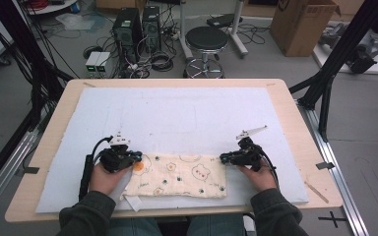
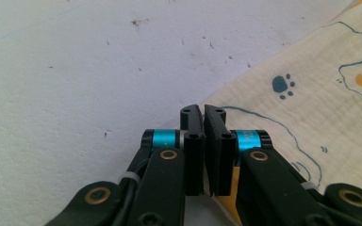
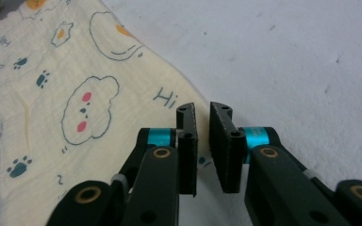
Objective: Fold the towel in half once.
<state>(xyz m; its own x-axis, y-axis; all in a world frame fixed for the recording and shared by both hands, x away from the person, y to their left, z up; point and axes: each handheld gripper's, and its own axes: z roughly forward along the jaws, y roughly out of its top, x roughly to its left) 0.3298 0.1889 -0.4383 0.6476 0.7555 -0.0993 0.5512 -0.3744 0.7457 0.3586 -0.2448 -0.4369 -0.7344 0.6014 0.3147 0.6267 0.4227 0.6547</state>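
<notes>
A cream cloth (image 1: 182, 174) printed with bears, eggs and paw marks lies folded flat at the near side of a white mat (image 1: 177, 113). My left gripper (image 1: 139, 156) sits at the cloth's left end, held in a person's hand. In the left gripper view the cloth (image 2: 311, 94) lies under and to the right of the left gripper (image 2: 203, 110); the jaws stand together but for a hairline slit, with nothing seen between them. My right gripper (image 1: 222, 158) is at the cloth's right end. In the right gripper view the right gripper (image 3: 202, 108) is slightly open over the cloth's (image 3: 75, 94) edge, gripping nothing.
The mat covers most of a wooden table (image 1: 295, 128). A thin wooden stick (image 1: 316, 191) lies near the table's front right corner. Beyond the far edge stand a black stool (image 1: 205, 39), computer towers (image 1: 128, 27) and a cardboard box (image 1: 300, 24). Black frame posts (image 1: 334, 64) rise at the right.
</notes>
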